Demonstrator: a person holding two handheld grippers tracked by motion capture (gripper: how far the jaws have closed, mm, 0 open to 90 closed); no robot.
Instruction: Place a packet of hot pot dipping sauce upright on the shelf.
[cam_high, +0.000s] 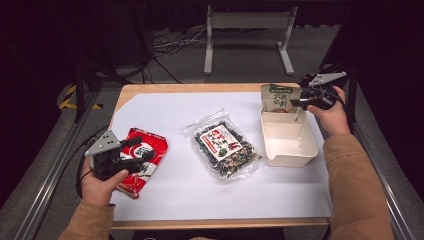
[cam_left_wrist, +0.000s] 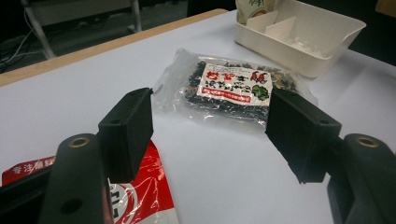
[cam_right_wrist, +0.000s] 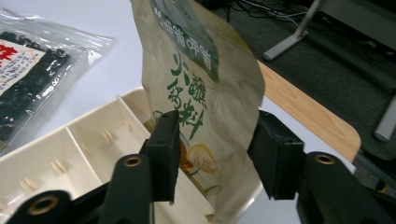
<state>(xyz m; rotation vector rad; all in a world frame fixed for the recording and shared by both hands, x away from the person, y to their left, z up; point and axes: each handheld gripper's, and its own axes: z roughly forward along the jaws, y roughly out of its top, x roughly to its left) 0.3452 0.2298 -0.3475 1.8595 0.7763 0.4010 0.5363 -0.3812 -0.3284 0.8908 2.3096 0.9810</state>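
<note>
A red snack packet (cam_high: 150, 137) lies flat at the table's front left, and my left gripper (cam_high: 140, 150) hovers over its near half. Its jaws stand open with nothing between them (cam_left_wrist: 210, 135); the red packet (cam_left_wrist: 149, 196) lies under the left jaw. A beige pouch with green print (cam_high: 277, 97) stands upright at the far end of the white divided tray (cam_high: 287, 150). My right gripper (cam_high: 300, 92) is at the pouch's right side. In the right gripper view the pouch (cam_right_wrist: 196, 70) sits between the open jaws (cam_right_wrist: 217, 158), whose pads do not press on it.
A clear bag of dark dried seaweed with a red and white label (cam_high: 225, 145) lies at the table's middle, left of the tray. White paper (cam_high: 165, 107) covers the wooden tabletop. A metal frame (cam_high: 247, 35) and cables stand on the floor beyond the far edge.
</note>
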